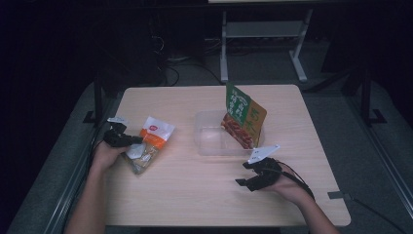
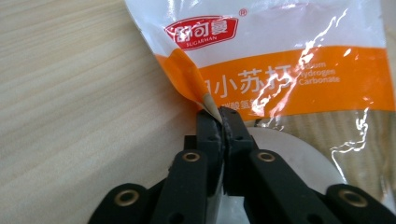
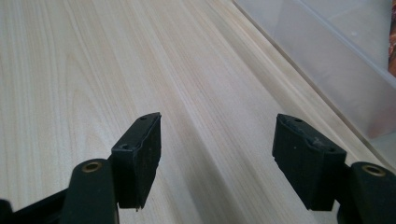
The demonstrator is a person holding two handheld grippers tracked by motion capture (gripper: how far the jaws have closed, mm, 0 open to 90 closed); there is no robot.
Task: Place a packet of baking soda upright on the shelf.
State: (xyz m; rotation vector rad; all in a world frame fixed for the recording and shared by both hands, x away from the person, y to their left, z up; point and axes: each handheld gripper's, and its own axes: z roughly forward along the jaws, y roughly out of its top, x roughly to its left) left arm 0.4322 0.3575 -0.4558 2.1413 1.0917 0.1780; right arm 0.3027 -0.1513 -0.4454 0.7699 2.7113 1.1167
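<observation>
A pale wooden counter (image 1: 204, 195) carries everything, with dark floor and a white metal frame (image 1: 263, 34) beyond its far edge. Near the middle of the counter sits a clear plastic tub (image 1: 210, 139), and a green and orange snack bag (image 1: 245, 117) stands tilted inside its right end, leaning past the rim. Toward the left edge lies a white and orange pouch (image 1: 148, 144), flat on the wood, with a red logo near its top and a clear lower part. The left claw (image 1: 127, 141), held in the person's left hand (image 1: 104, 155), is closed on a fold at the edge of that pouch; in the left gripper view the two black jaws are pressed together with the orange crease of the pouch (image 2: 280, 79) pinched between their tips. The right claw (image 1: 243, 175), held in the right hand (image 1: 290, 187), rests low over the counter in front of the tub, with its jaws spread wide and holding nothing; in the right gripper view bare wood lies between them and the tub's wall (image 3: 327, 70) runs along the upper right
</observation>
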